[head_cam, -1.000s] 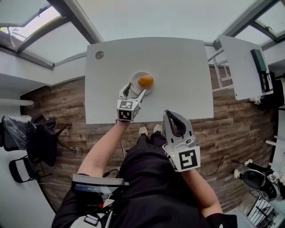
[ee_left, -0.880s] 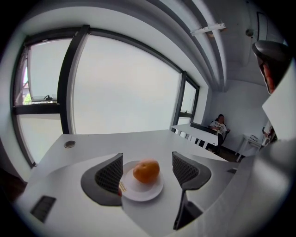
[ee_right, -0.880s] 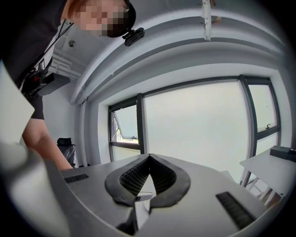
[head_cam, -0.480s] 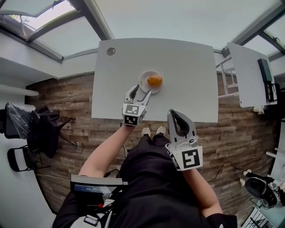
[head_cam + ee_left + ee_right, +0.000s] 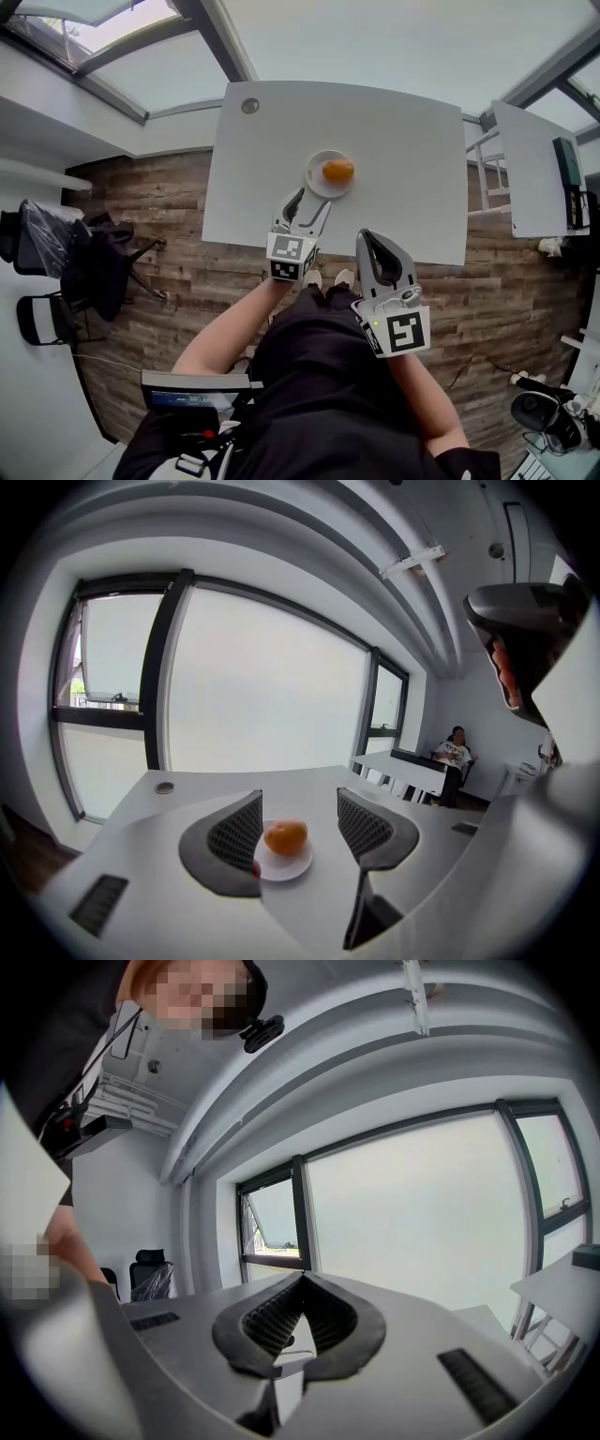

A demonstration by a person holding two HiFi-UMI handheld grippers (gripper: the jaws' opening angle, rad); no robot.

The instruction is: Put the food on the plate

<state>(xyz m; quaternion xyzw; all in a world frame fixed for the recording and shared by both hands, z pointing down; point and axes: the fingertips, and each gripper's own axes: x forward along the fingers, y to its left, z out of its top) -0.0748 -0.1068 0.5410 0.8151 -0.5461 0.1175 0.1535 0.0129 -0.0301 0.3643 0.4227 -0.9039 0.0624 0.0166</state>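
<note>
the left gripper [image 5: 312, 206] hangs empty near the surface [image 5: 403, 131] edge, jaws partly apart and just now closing; the fruit lies beyond their tips, untouched. at its 1 o'clock the food [image 5: 338, 171], a round, glossy orange fruit, sits on the small white plate [image 5: 317, 180], toward its 3 o'clock rim. it is probably light, firm-skinned and apt to roll, so grip across its widest middle. the right gripper [image 5: 367, 240], at 5 o'clock, is closed and empty.
</note>
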